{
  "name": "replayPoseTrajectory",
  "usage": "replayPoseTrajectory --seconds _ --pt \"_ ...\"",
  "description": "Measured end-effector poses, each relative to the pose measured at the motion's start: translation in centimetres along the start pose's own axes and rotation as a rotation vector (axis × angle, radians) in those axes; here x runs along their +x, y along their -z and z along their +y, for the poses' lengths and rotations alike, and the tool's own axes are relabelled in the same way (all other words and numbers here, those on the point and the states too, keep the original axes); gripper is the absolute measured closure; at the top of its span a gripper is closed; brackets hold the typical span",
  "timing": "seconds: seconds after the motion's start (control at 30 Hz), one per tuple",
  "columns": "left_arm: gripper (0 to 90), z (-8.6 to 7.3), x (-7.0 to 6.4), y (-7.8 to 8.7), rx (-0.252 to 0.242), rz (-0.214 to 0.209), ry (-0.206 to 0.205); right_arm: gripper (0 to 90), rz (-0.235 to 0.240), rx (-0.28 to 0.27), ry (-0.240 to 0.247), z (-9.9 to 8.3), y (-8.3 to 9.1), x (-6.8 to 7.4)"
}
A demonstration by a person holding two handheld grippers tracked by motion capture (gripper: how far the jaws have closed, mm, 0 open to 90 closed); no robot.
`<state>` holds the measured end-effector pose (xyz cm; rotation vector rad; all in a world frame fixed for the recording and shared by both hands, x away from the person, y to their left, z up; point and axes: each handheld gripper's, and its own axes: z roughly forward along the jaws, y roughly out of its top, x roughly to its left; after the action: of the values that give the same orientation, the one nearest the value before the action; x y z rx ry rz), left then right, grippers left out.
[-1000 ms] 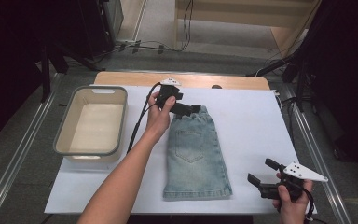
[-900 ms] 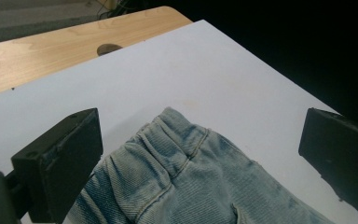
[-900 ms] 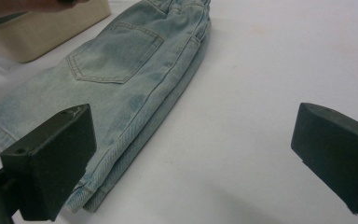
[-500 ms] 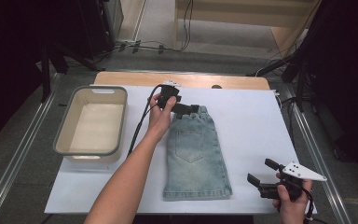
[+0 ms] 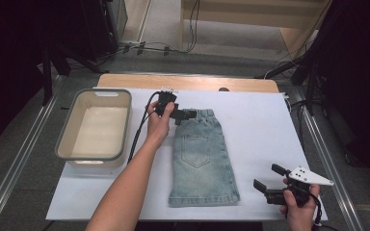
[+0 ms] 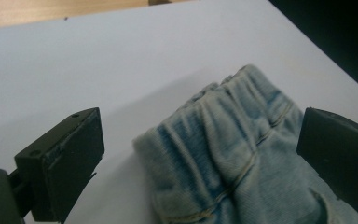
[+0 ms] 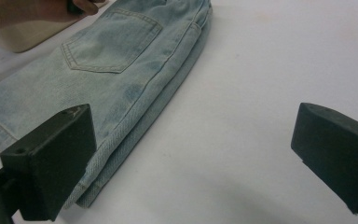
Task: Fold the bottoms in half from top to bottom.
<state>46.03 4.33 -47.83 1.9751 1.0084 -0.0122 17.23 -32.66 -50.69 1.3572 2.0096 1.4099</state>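
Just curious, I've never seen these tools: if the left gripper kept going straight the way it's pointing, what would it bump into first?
Most likely the waistband corner of the folded denim shorts. The left gripper has its jaws open on either side of that corner, seemingly not touching yet.

folded jeans (image 5: 200,159) mid-table (image 5: 250,110), tub (image 5: 96,126) to their left, left claw (image 5: 189,114) at waistband, right claw (image 5: 266,182) near hem's right
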Motion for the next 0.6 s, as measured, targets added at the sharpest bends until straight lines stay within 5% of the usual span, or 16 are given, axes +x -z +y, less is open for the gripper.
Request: replayPoseTrajectory --seconds 0.27,0.6 --pt "7.9 -1.2 1.4 0.1 0.026 0.007 0.088 0.0 0.013 0.013 0.009 0.0 -0.4 0.4" --pt "24.0 -2.3 1.4 -0.7 0.107 -0.032 0.112 0.0 0.031 0.013 -0.012 0.4 -1.4 1.0"
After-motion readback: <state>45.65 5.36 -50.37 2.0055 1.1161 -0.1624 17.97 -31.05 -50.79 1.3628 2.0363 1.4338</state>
